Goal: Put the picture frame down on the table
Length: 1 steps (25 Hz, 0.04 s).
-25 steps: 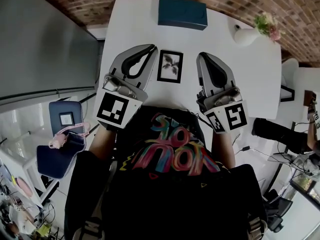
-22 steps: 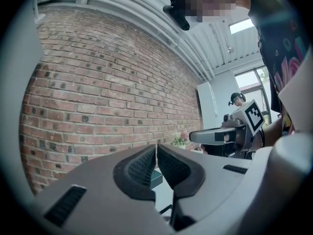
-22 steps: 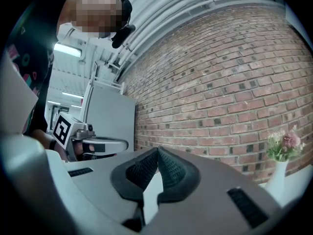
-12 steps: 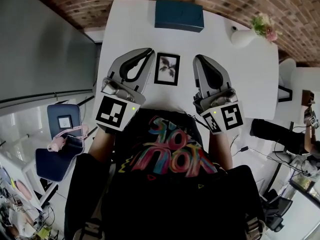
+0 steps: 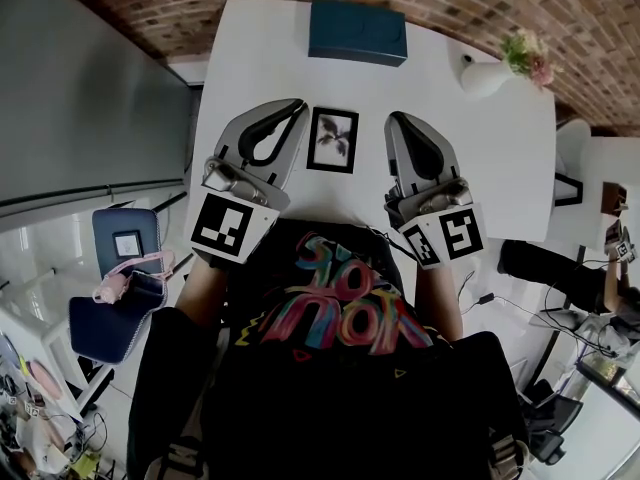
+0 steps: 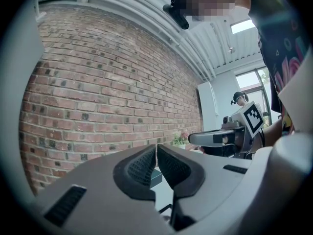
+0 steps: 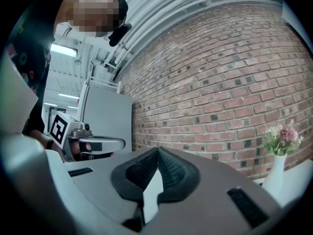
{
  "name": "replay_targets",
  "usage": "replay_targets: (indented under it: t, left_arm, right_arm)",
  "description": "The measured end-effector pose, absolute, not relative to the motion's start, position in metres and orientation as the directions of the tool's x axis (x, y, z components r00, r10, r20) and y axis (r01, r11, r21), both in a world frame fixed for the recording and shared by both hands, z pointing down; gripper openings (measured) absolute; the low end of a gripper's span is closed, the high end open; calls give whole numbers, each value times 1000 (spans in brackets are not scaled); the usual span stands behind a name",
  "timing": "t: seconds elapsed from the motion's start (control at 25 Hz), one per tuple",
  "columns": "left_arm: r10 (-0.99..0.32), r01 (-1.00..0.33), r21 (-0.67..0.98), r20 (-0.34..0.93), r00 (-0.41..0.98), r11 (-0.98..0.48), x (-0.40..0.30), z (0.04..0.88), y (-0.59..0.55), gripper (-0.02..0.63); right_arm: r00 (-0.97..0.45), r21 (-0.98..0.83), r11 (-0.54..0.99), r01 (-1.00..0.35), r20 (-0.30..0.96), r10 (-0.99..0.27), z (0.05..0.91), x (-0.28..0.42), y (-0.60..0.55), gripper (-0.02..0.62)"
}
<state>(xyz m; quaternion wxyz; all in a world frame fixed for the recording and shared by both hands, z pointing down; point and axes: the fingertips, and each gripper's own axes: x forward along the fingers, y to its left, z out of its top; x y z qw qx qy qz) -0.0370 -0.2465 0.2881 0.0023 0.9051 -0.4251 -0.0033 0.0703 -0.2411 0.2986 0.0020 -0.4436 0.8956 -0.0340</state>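
Black picture frame (image 5: 333, 140) flat on the white tabletop (image 5: 490, 168), sitting between the two grippers, left gripper (image 5: 298, 105) jaws clenched and empty, right gripper (image 5: 393, 118) jaws clenched and empty, neither touching the frame

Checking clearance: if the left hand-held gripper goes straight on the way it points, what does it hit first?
Probably the blue box; it shows just beyond the left hand-held gripper's tips. Whether their heights match is unclear.
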Motion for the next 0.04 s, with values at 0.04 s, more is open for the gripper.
replay_targets:
  t: [0.04]
  left_arm:
    - [-770, -770, 8, -3, 638, -638, -36, 288, -247, 31]
  right_arm:
    - [-606, -65, 603, -795, 27, -795, 299, 71, -242, 23]
